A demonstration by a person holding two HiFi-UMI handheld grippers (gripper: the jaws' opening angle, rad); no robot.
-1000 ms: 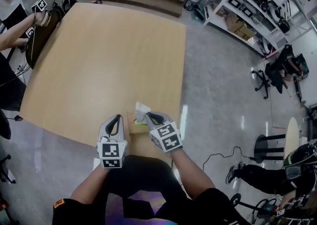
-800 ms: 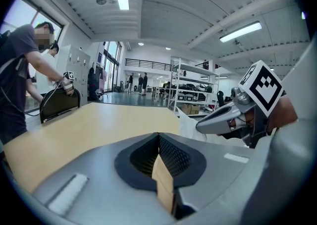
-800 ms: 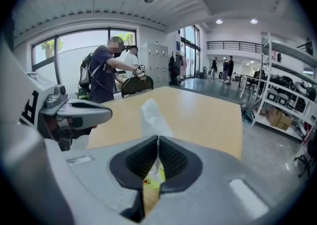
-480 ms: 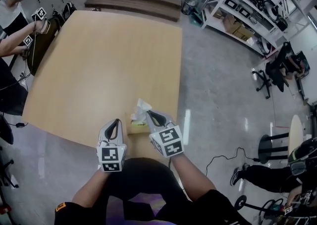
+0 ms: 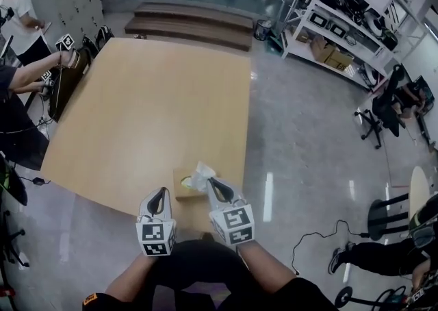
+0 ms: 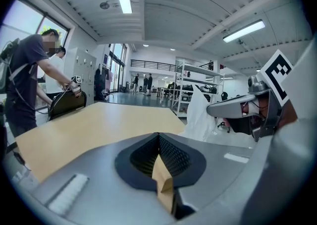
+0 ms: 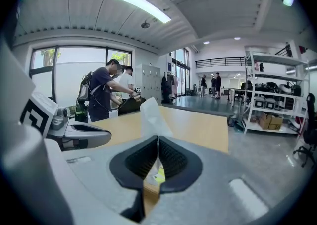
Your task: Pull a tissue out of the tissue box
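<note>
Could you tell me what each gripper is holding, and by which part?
Right gripper: the tissue, pinched partway up, its tip poking past the jaws. Left gripper: nothing.

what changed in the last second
The right gripper, shut on the white tissue, rose, drawing it further out of the tan cardboard tissue box. The left gripper stayed shut beside the box on the wooden table.
</note>
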